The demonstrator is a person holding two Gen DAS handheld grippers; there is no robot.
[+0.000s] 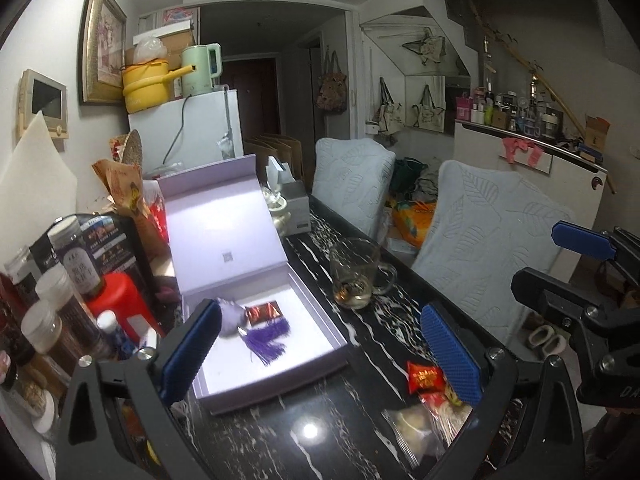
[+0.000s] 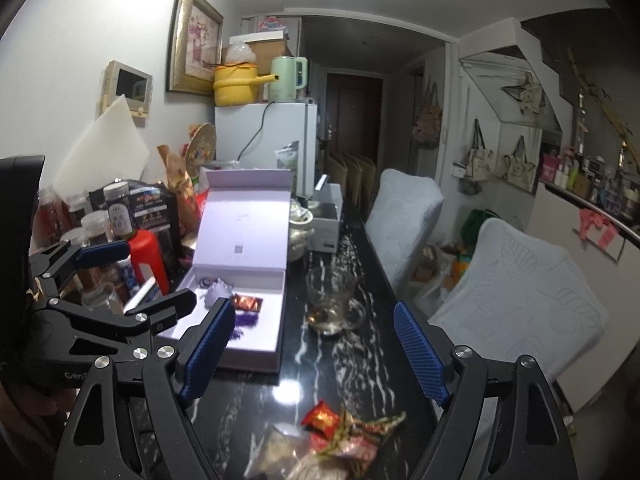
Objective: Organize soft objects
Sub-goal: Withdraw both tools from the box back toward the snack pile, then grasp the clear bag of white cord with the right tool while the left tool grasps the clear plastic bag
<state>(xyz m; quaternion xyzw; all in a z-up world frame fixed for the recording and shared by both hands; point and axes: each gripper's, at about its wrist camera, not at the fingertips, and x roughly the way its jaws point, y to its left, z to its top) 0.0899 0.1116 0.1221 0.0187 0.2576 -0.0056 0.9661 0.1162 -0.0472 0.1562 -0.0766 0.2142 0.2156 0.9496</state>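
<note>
Snack packets [image 2: 340,436] btwn open right tongs [image 2: 316,356]

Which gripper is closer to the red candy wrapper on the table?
Right. The red candy wrapper lies between the open right gripper fingers, just ahead. The left gripper is beside it, aimed at the open box.

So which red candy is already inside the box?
The dark shiny red one lying in the white box beside the purple tassel. The bright red candy sits out on the black table.

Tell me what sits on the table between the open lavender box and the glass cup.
Nothing: between the lavender box and the glass cup only bare black marble table shows, clearest in the right wrist view.
</note>
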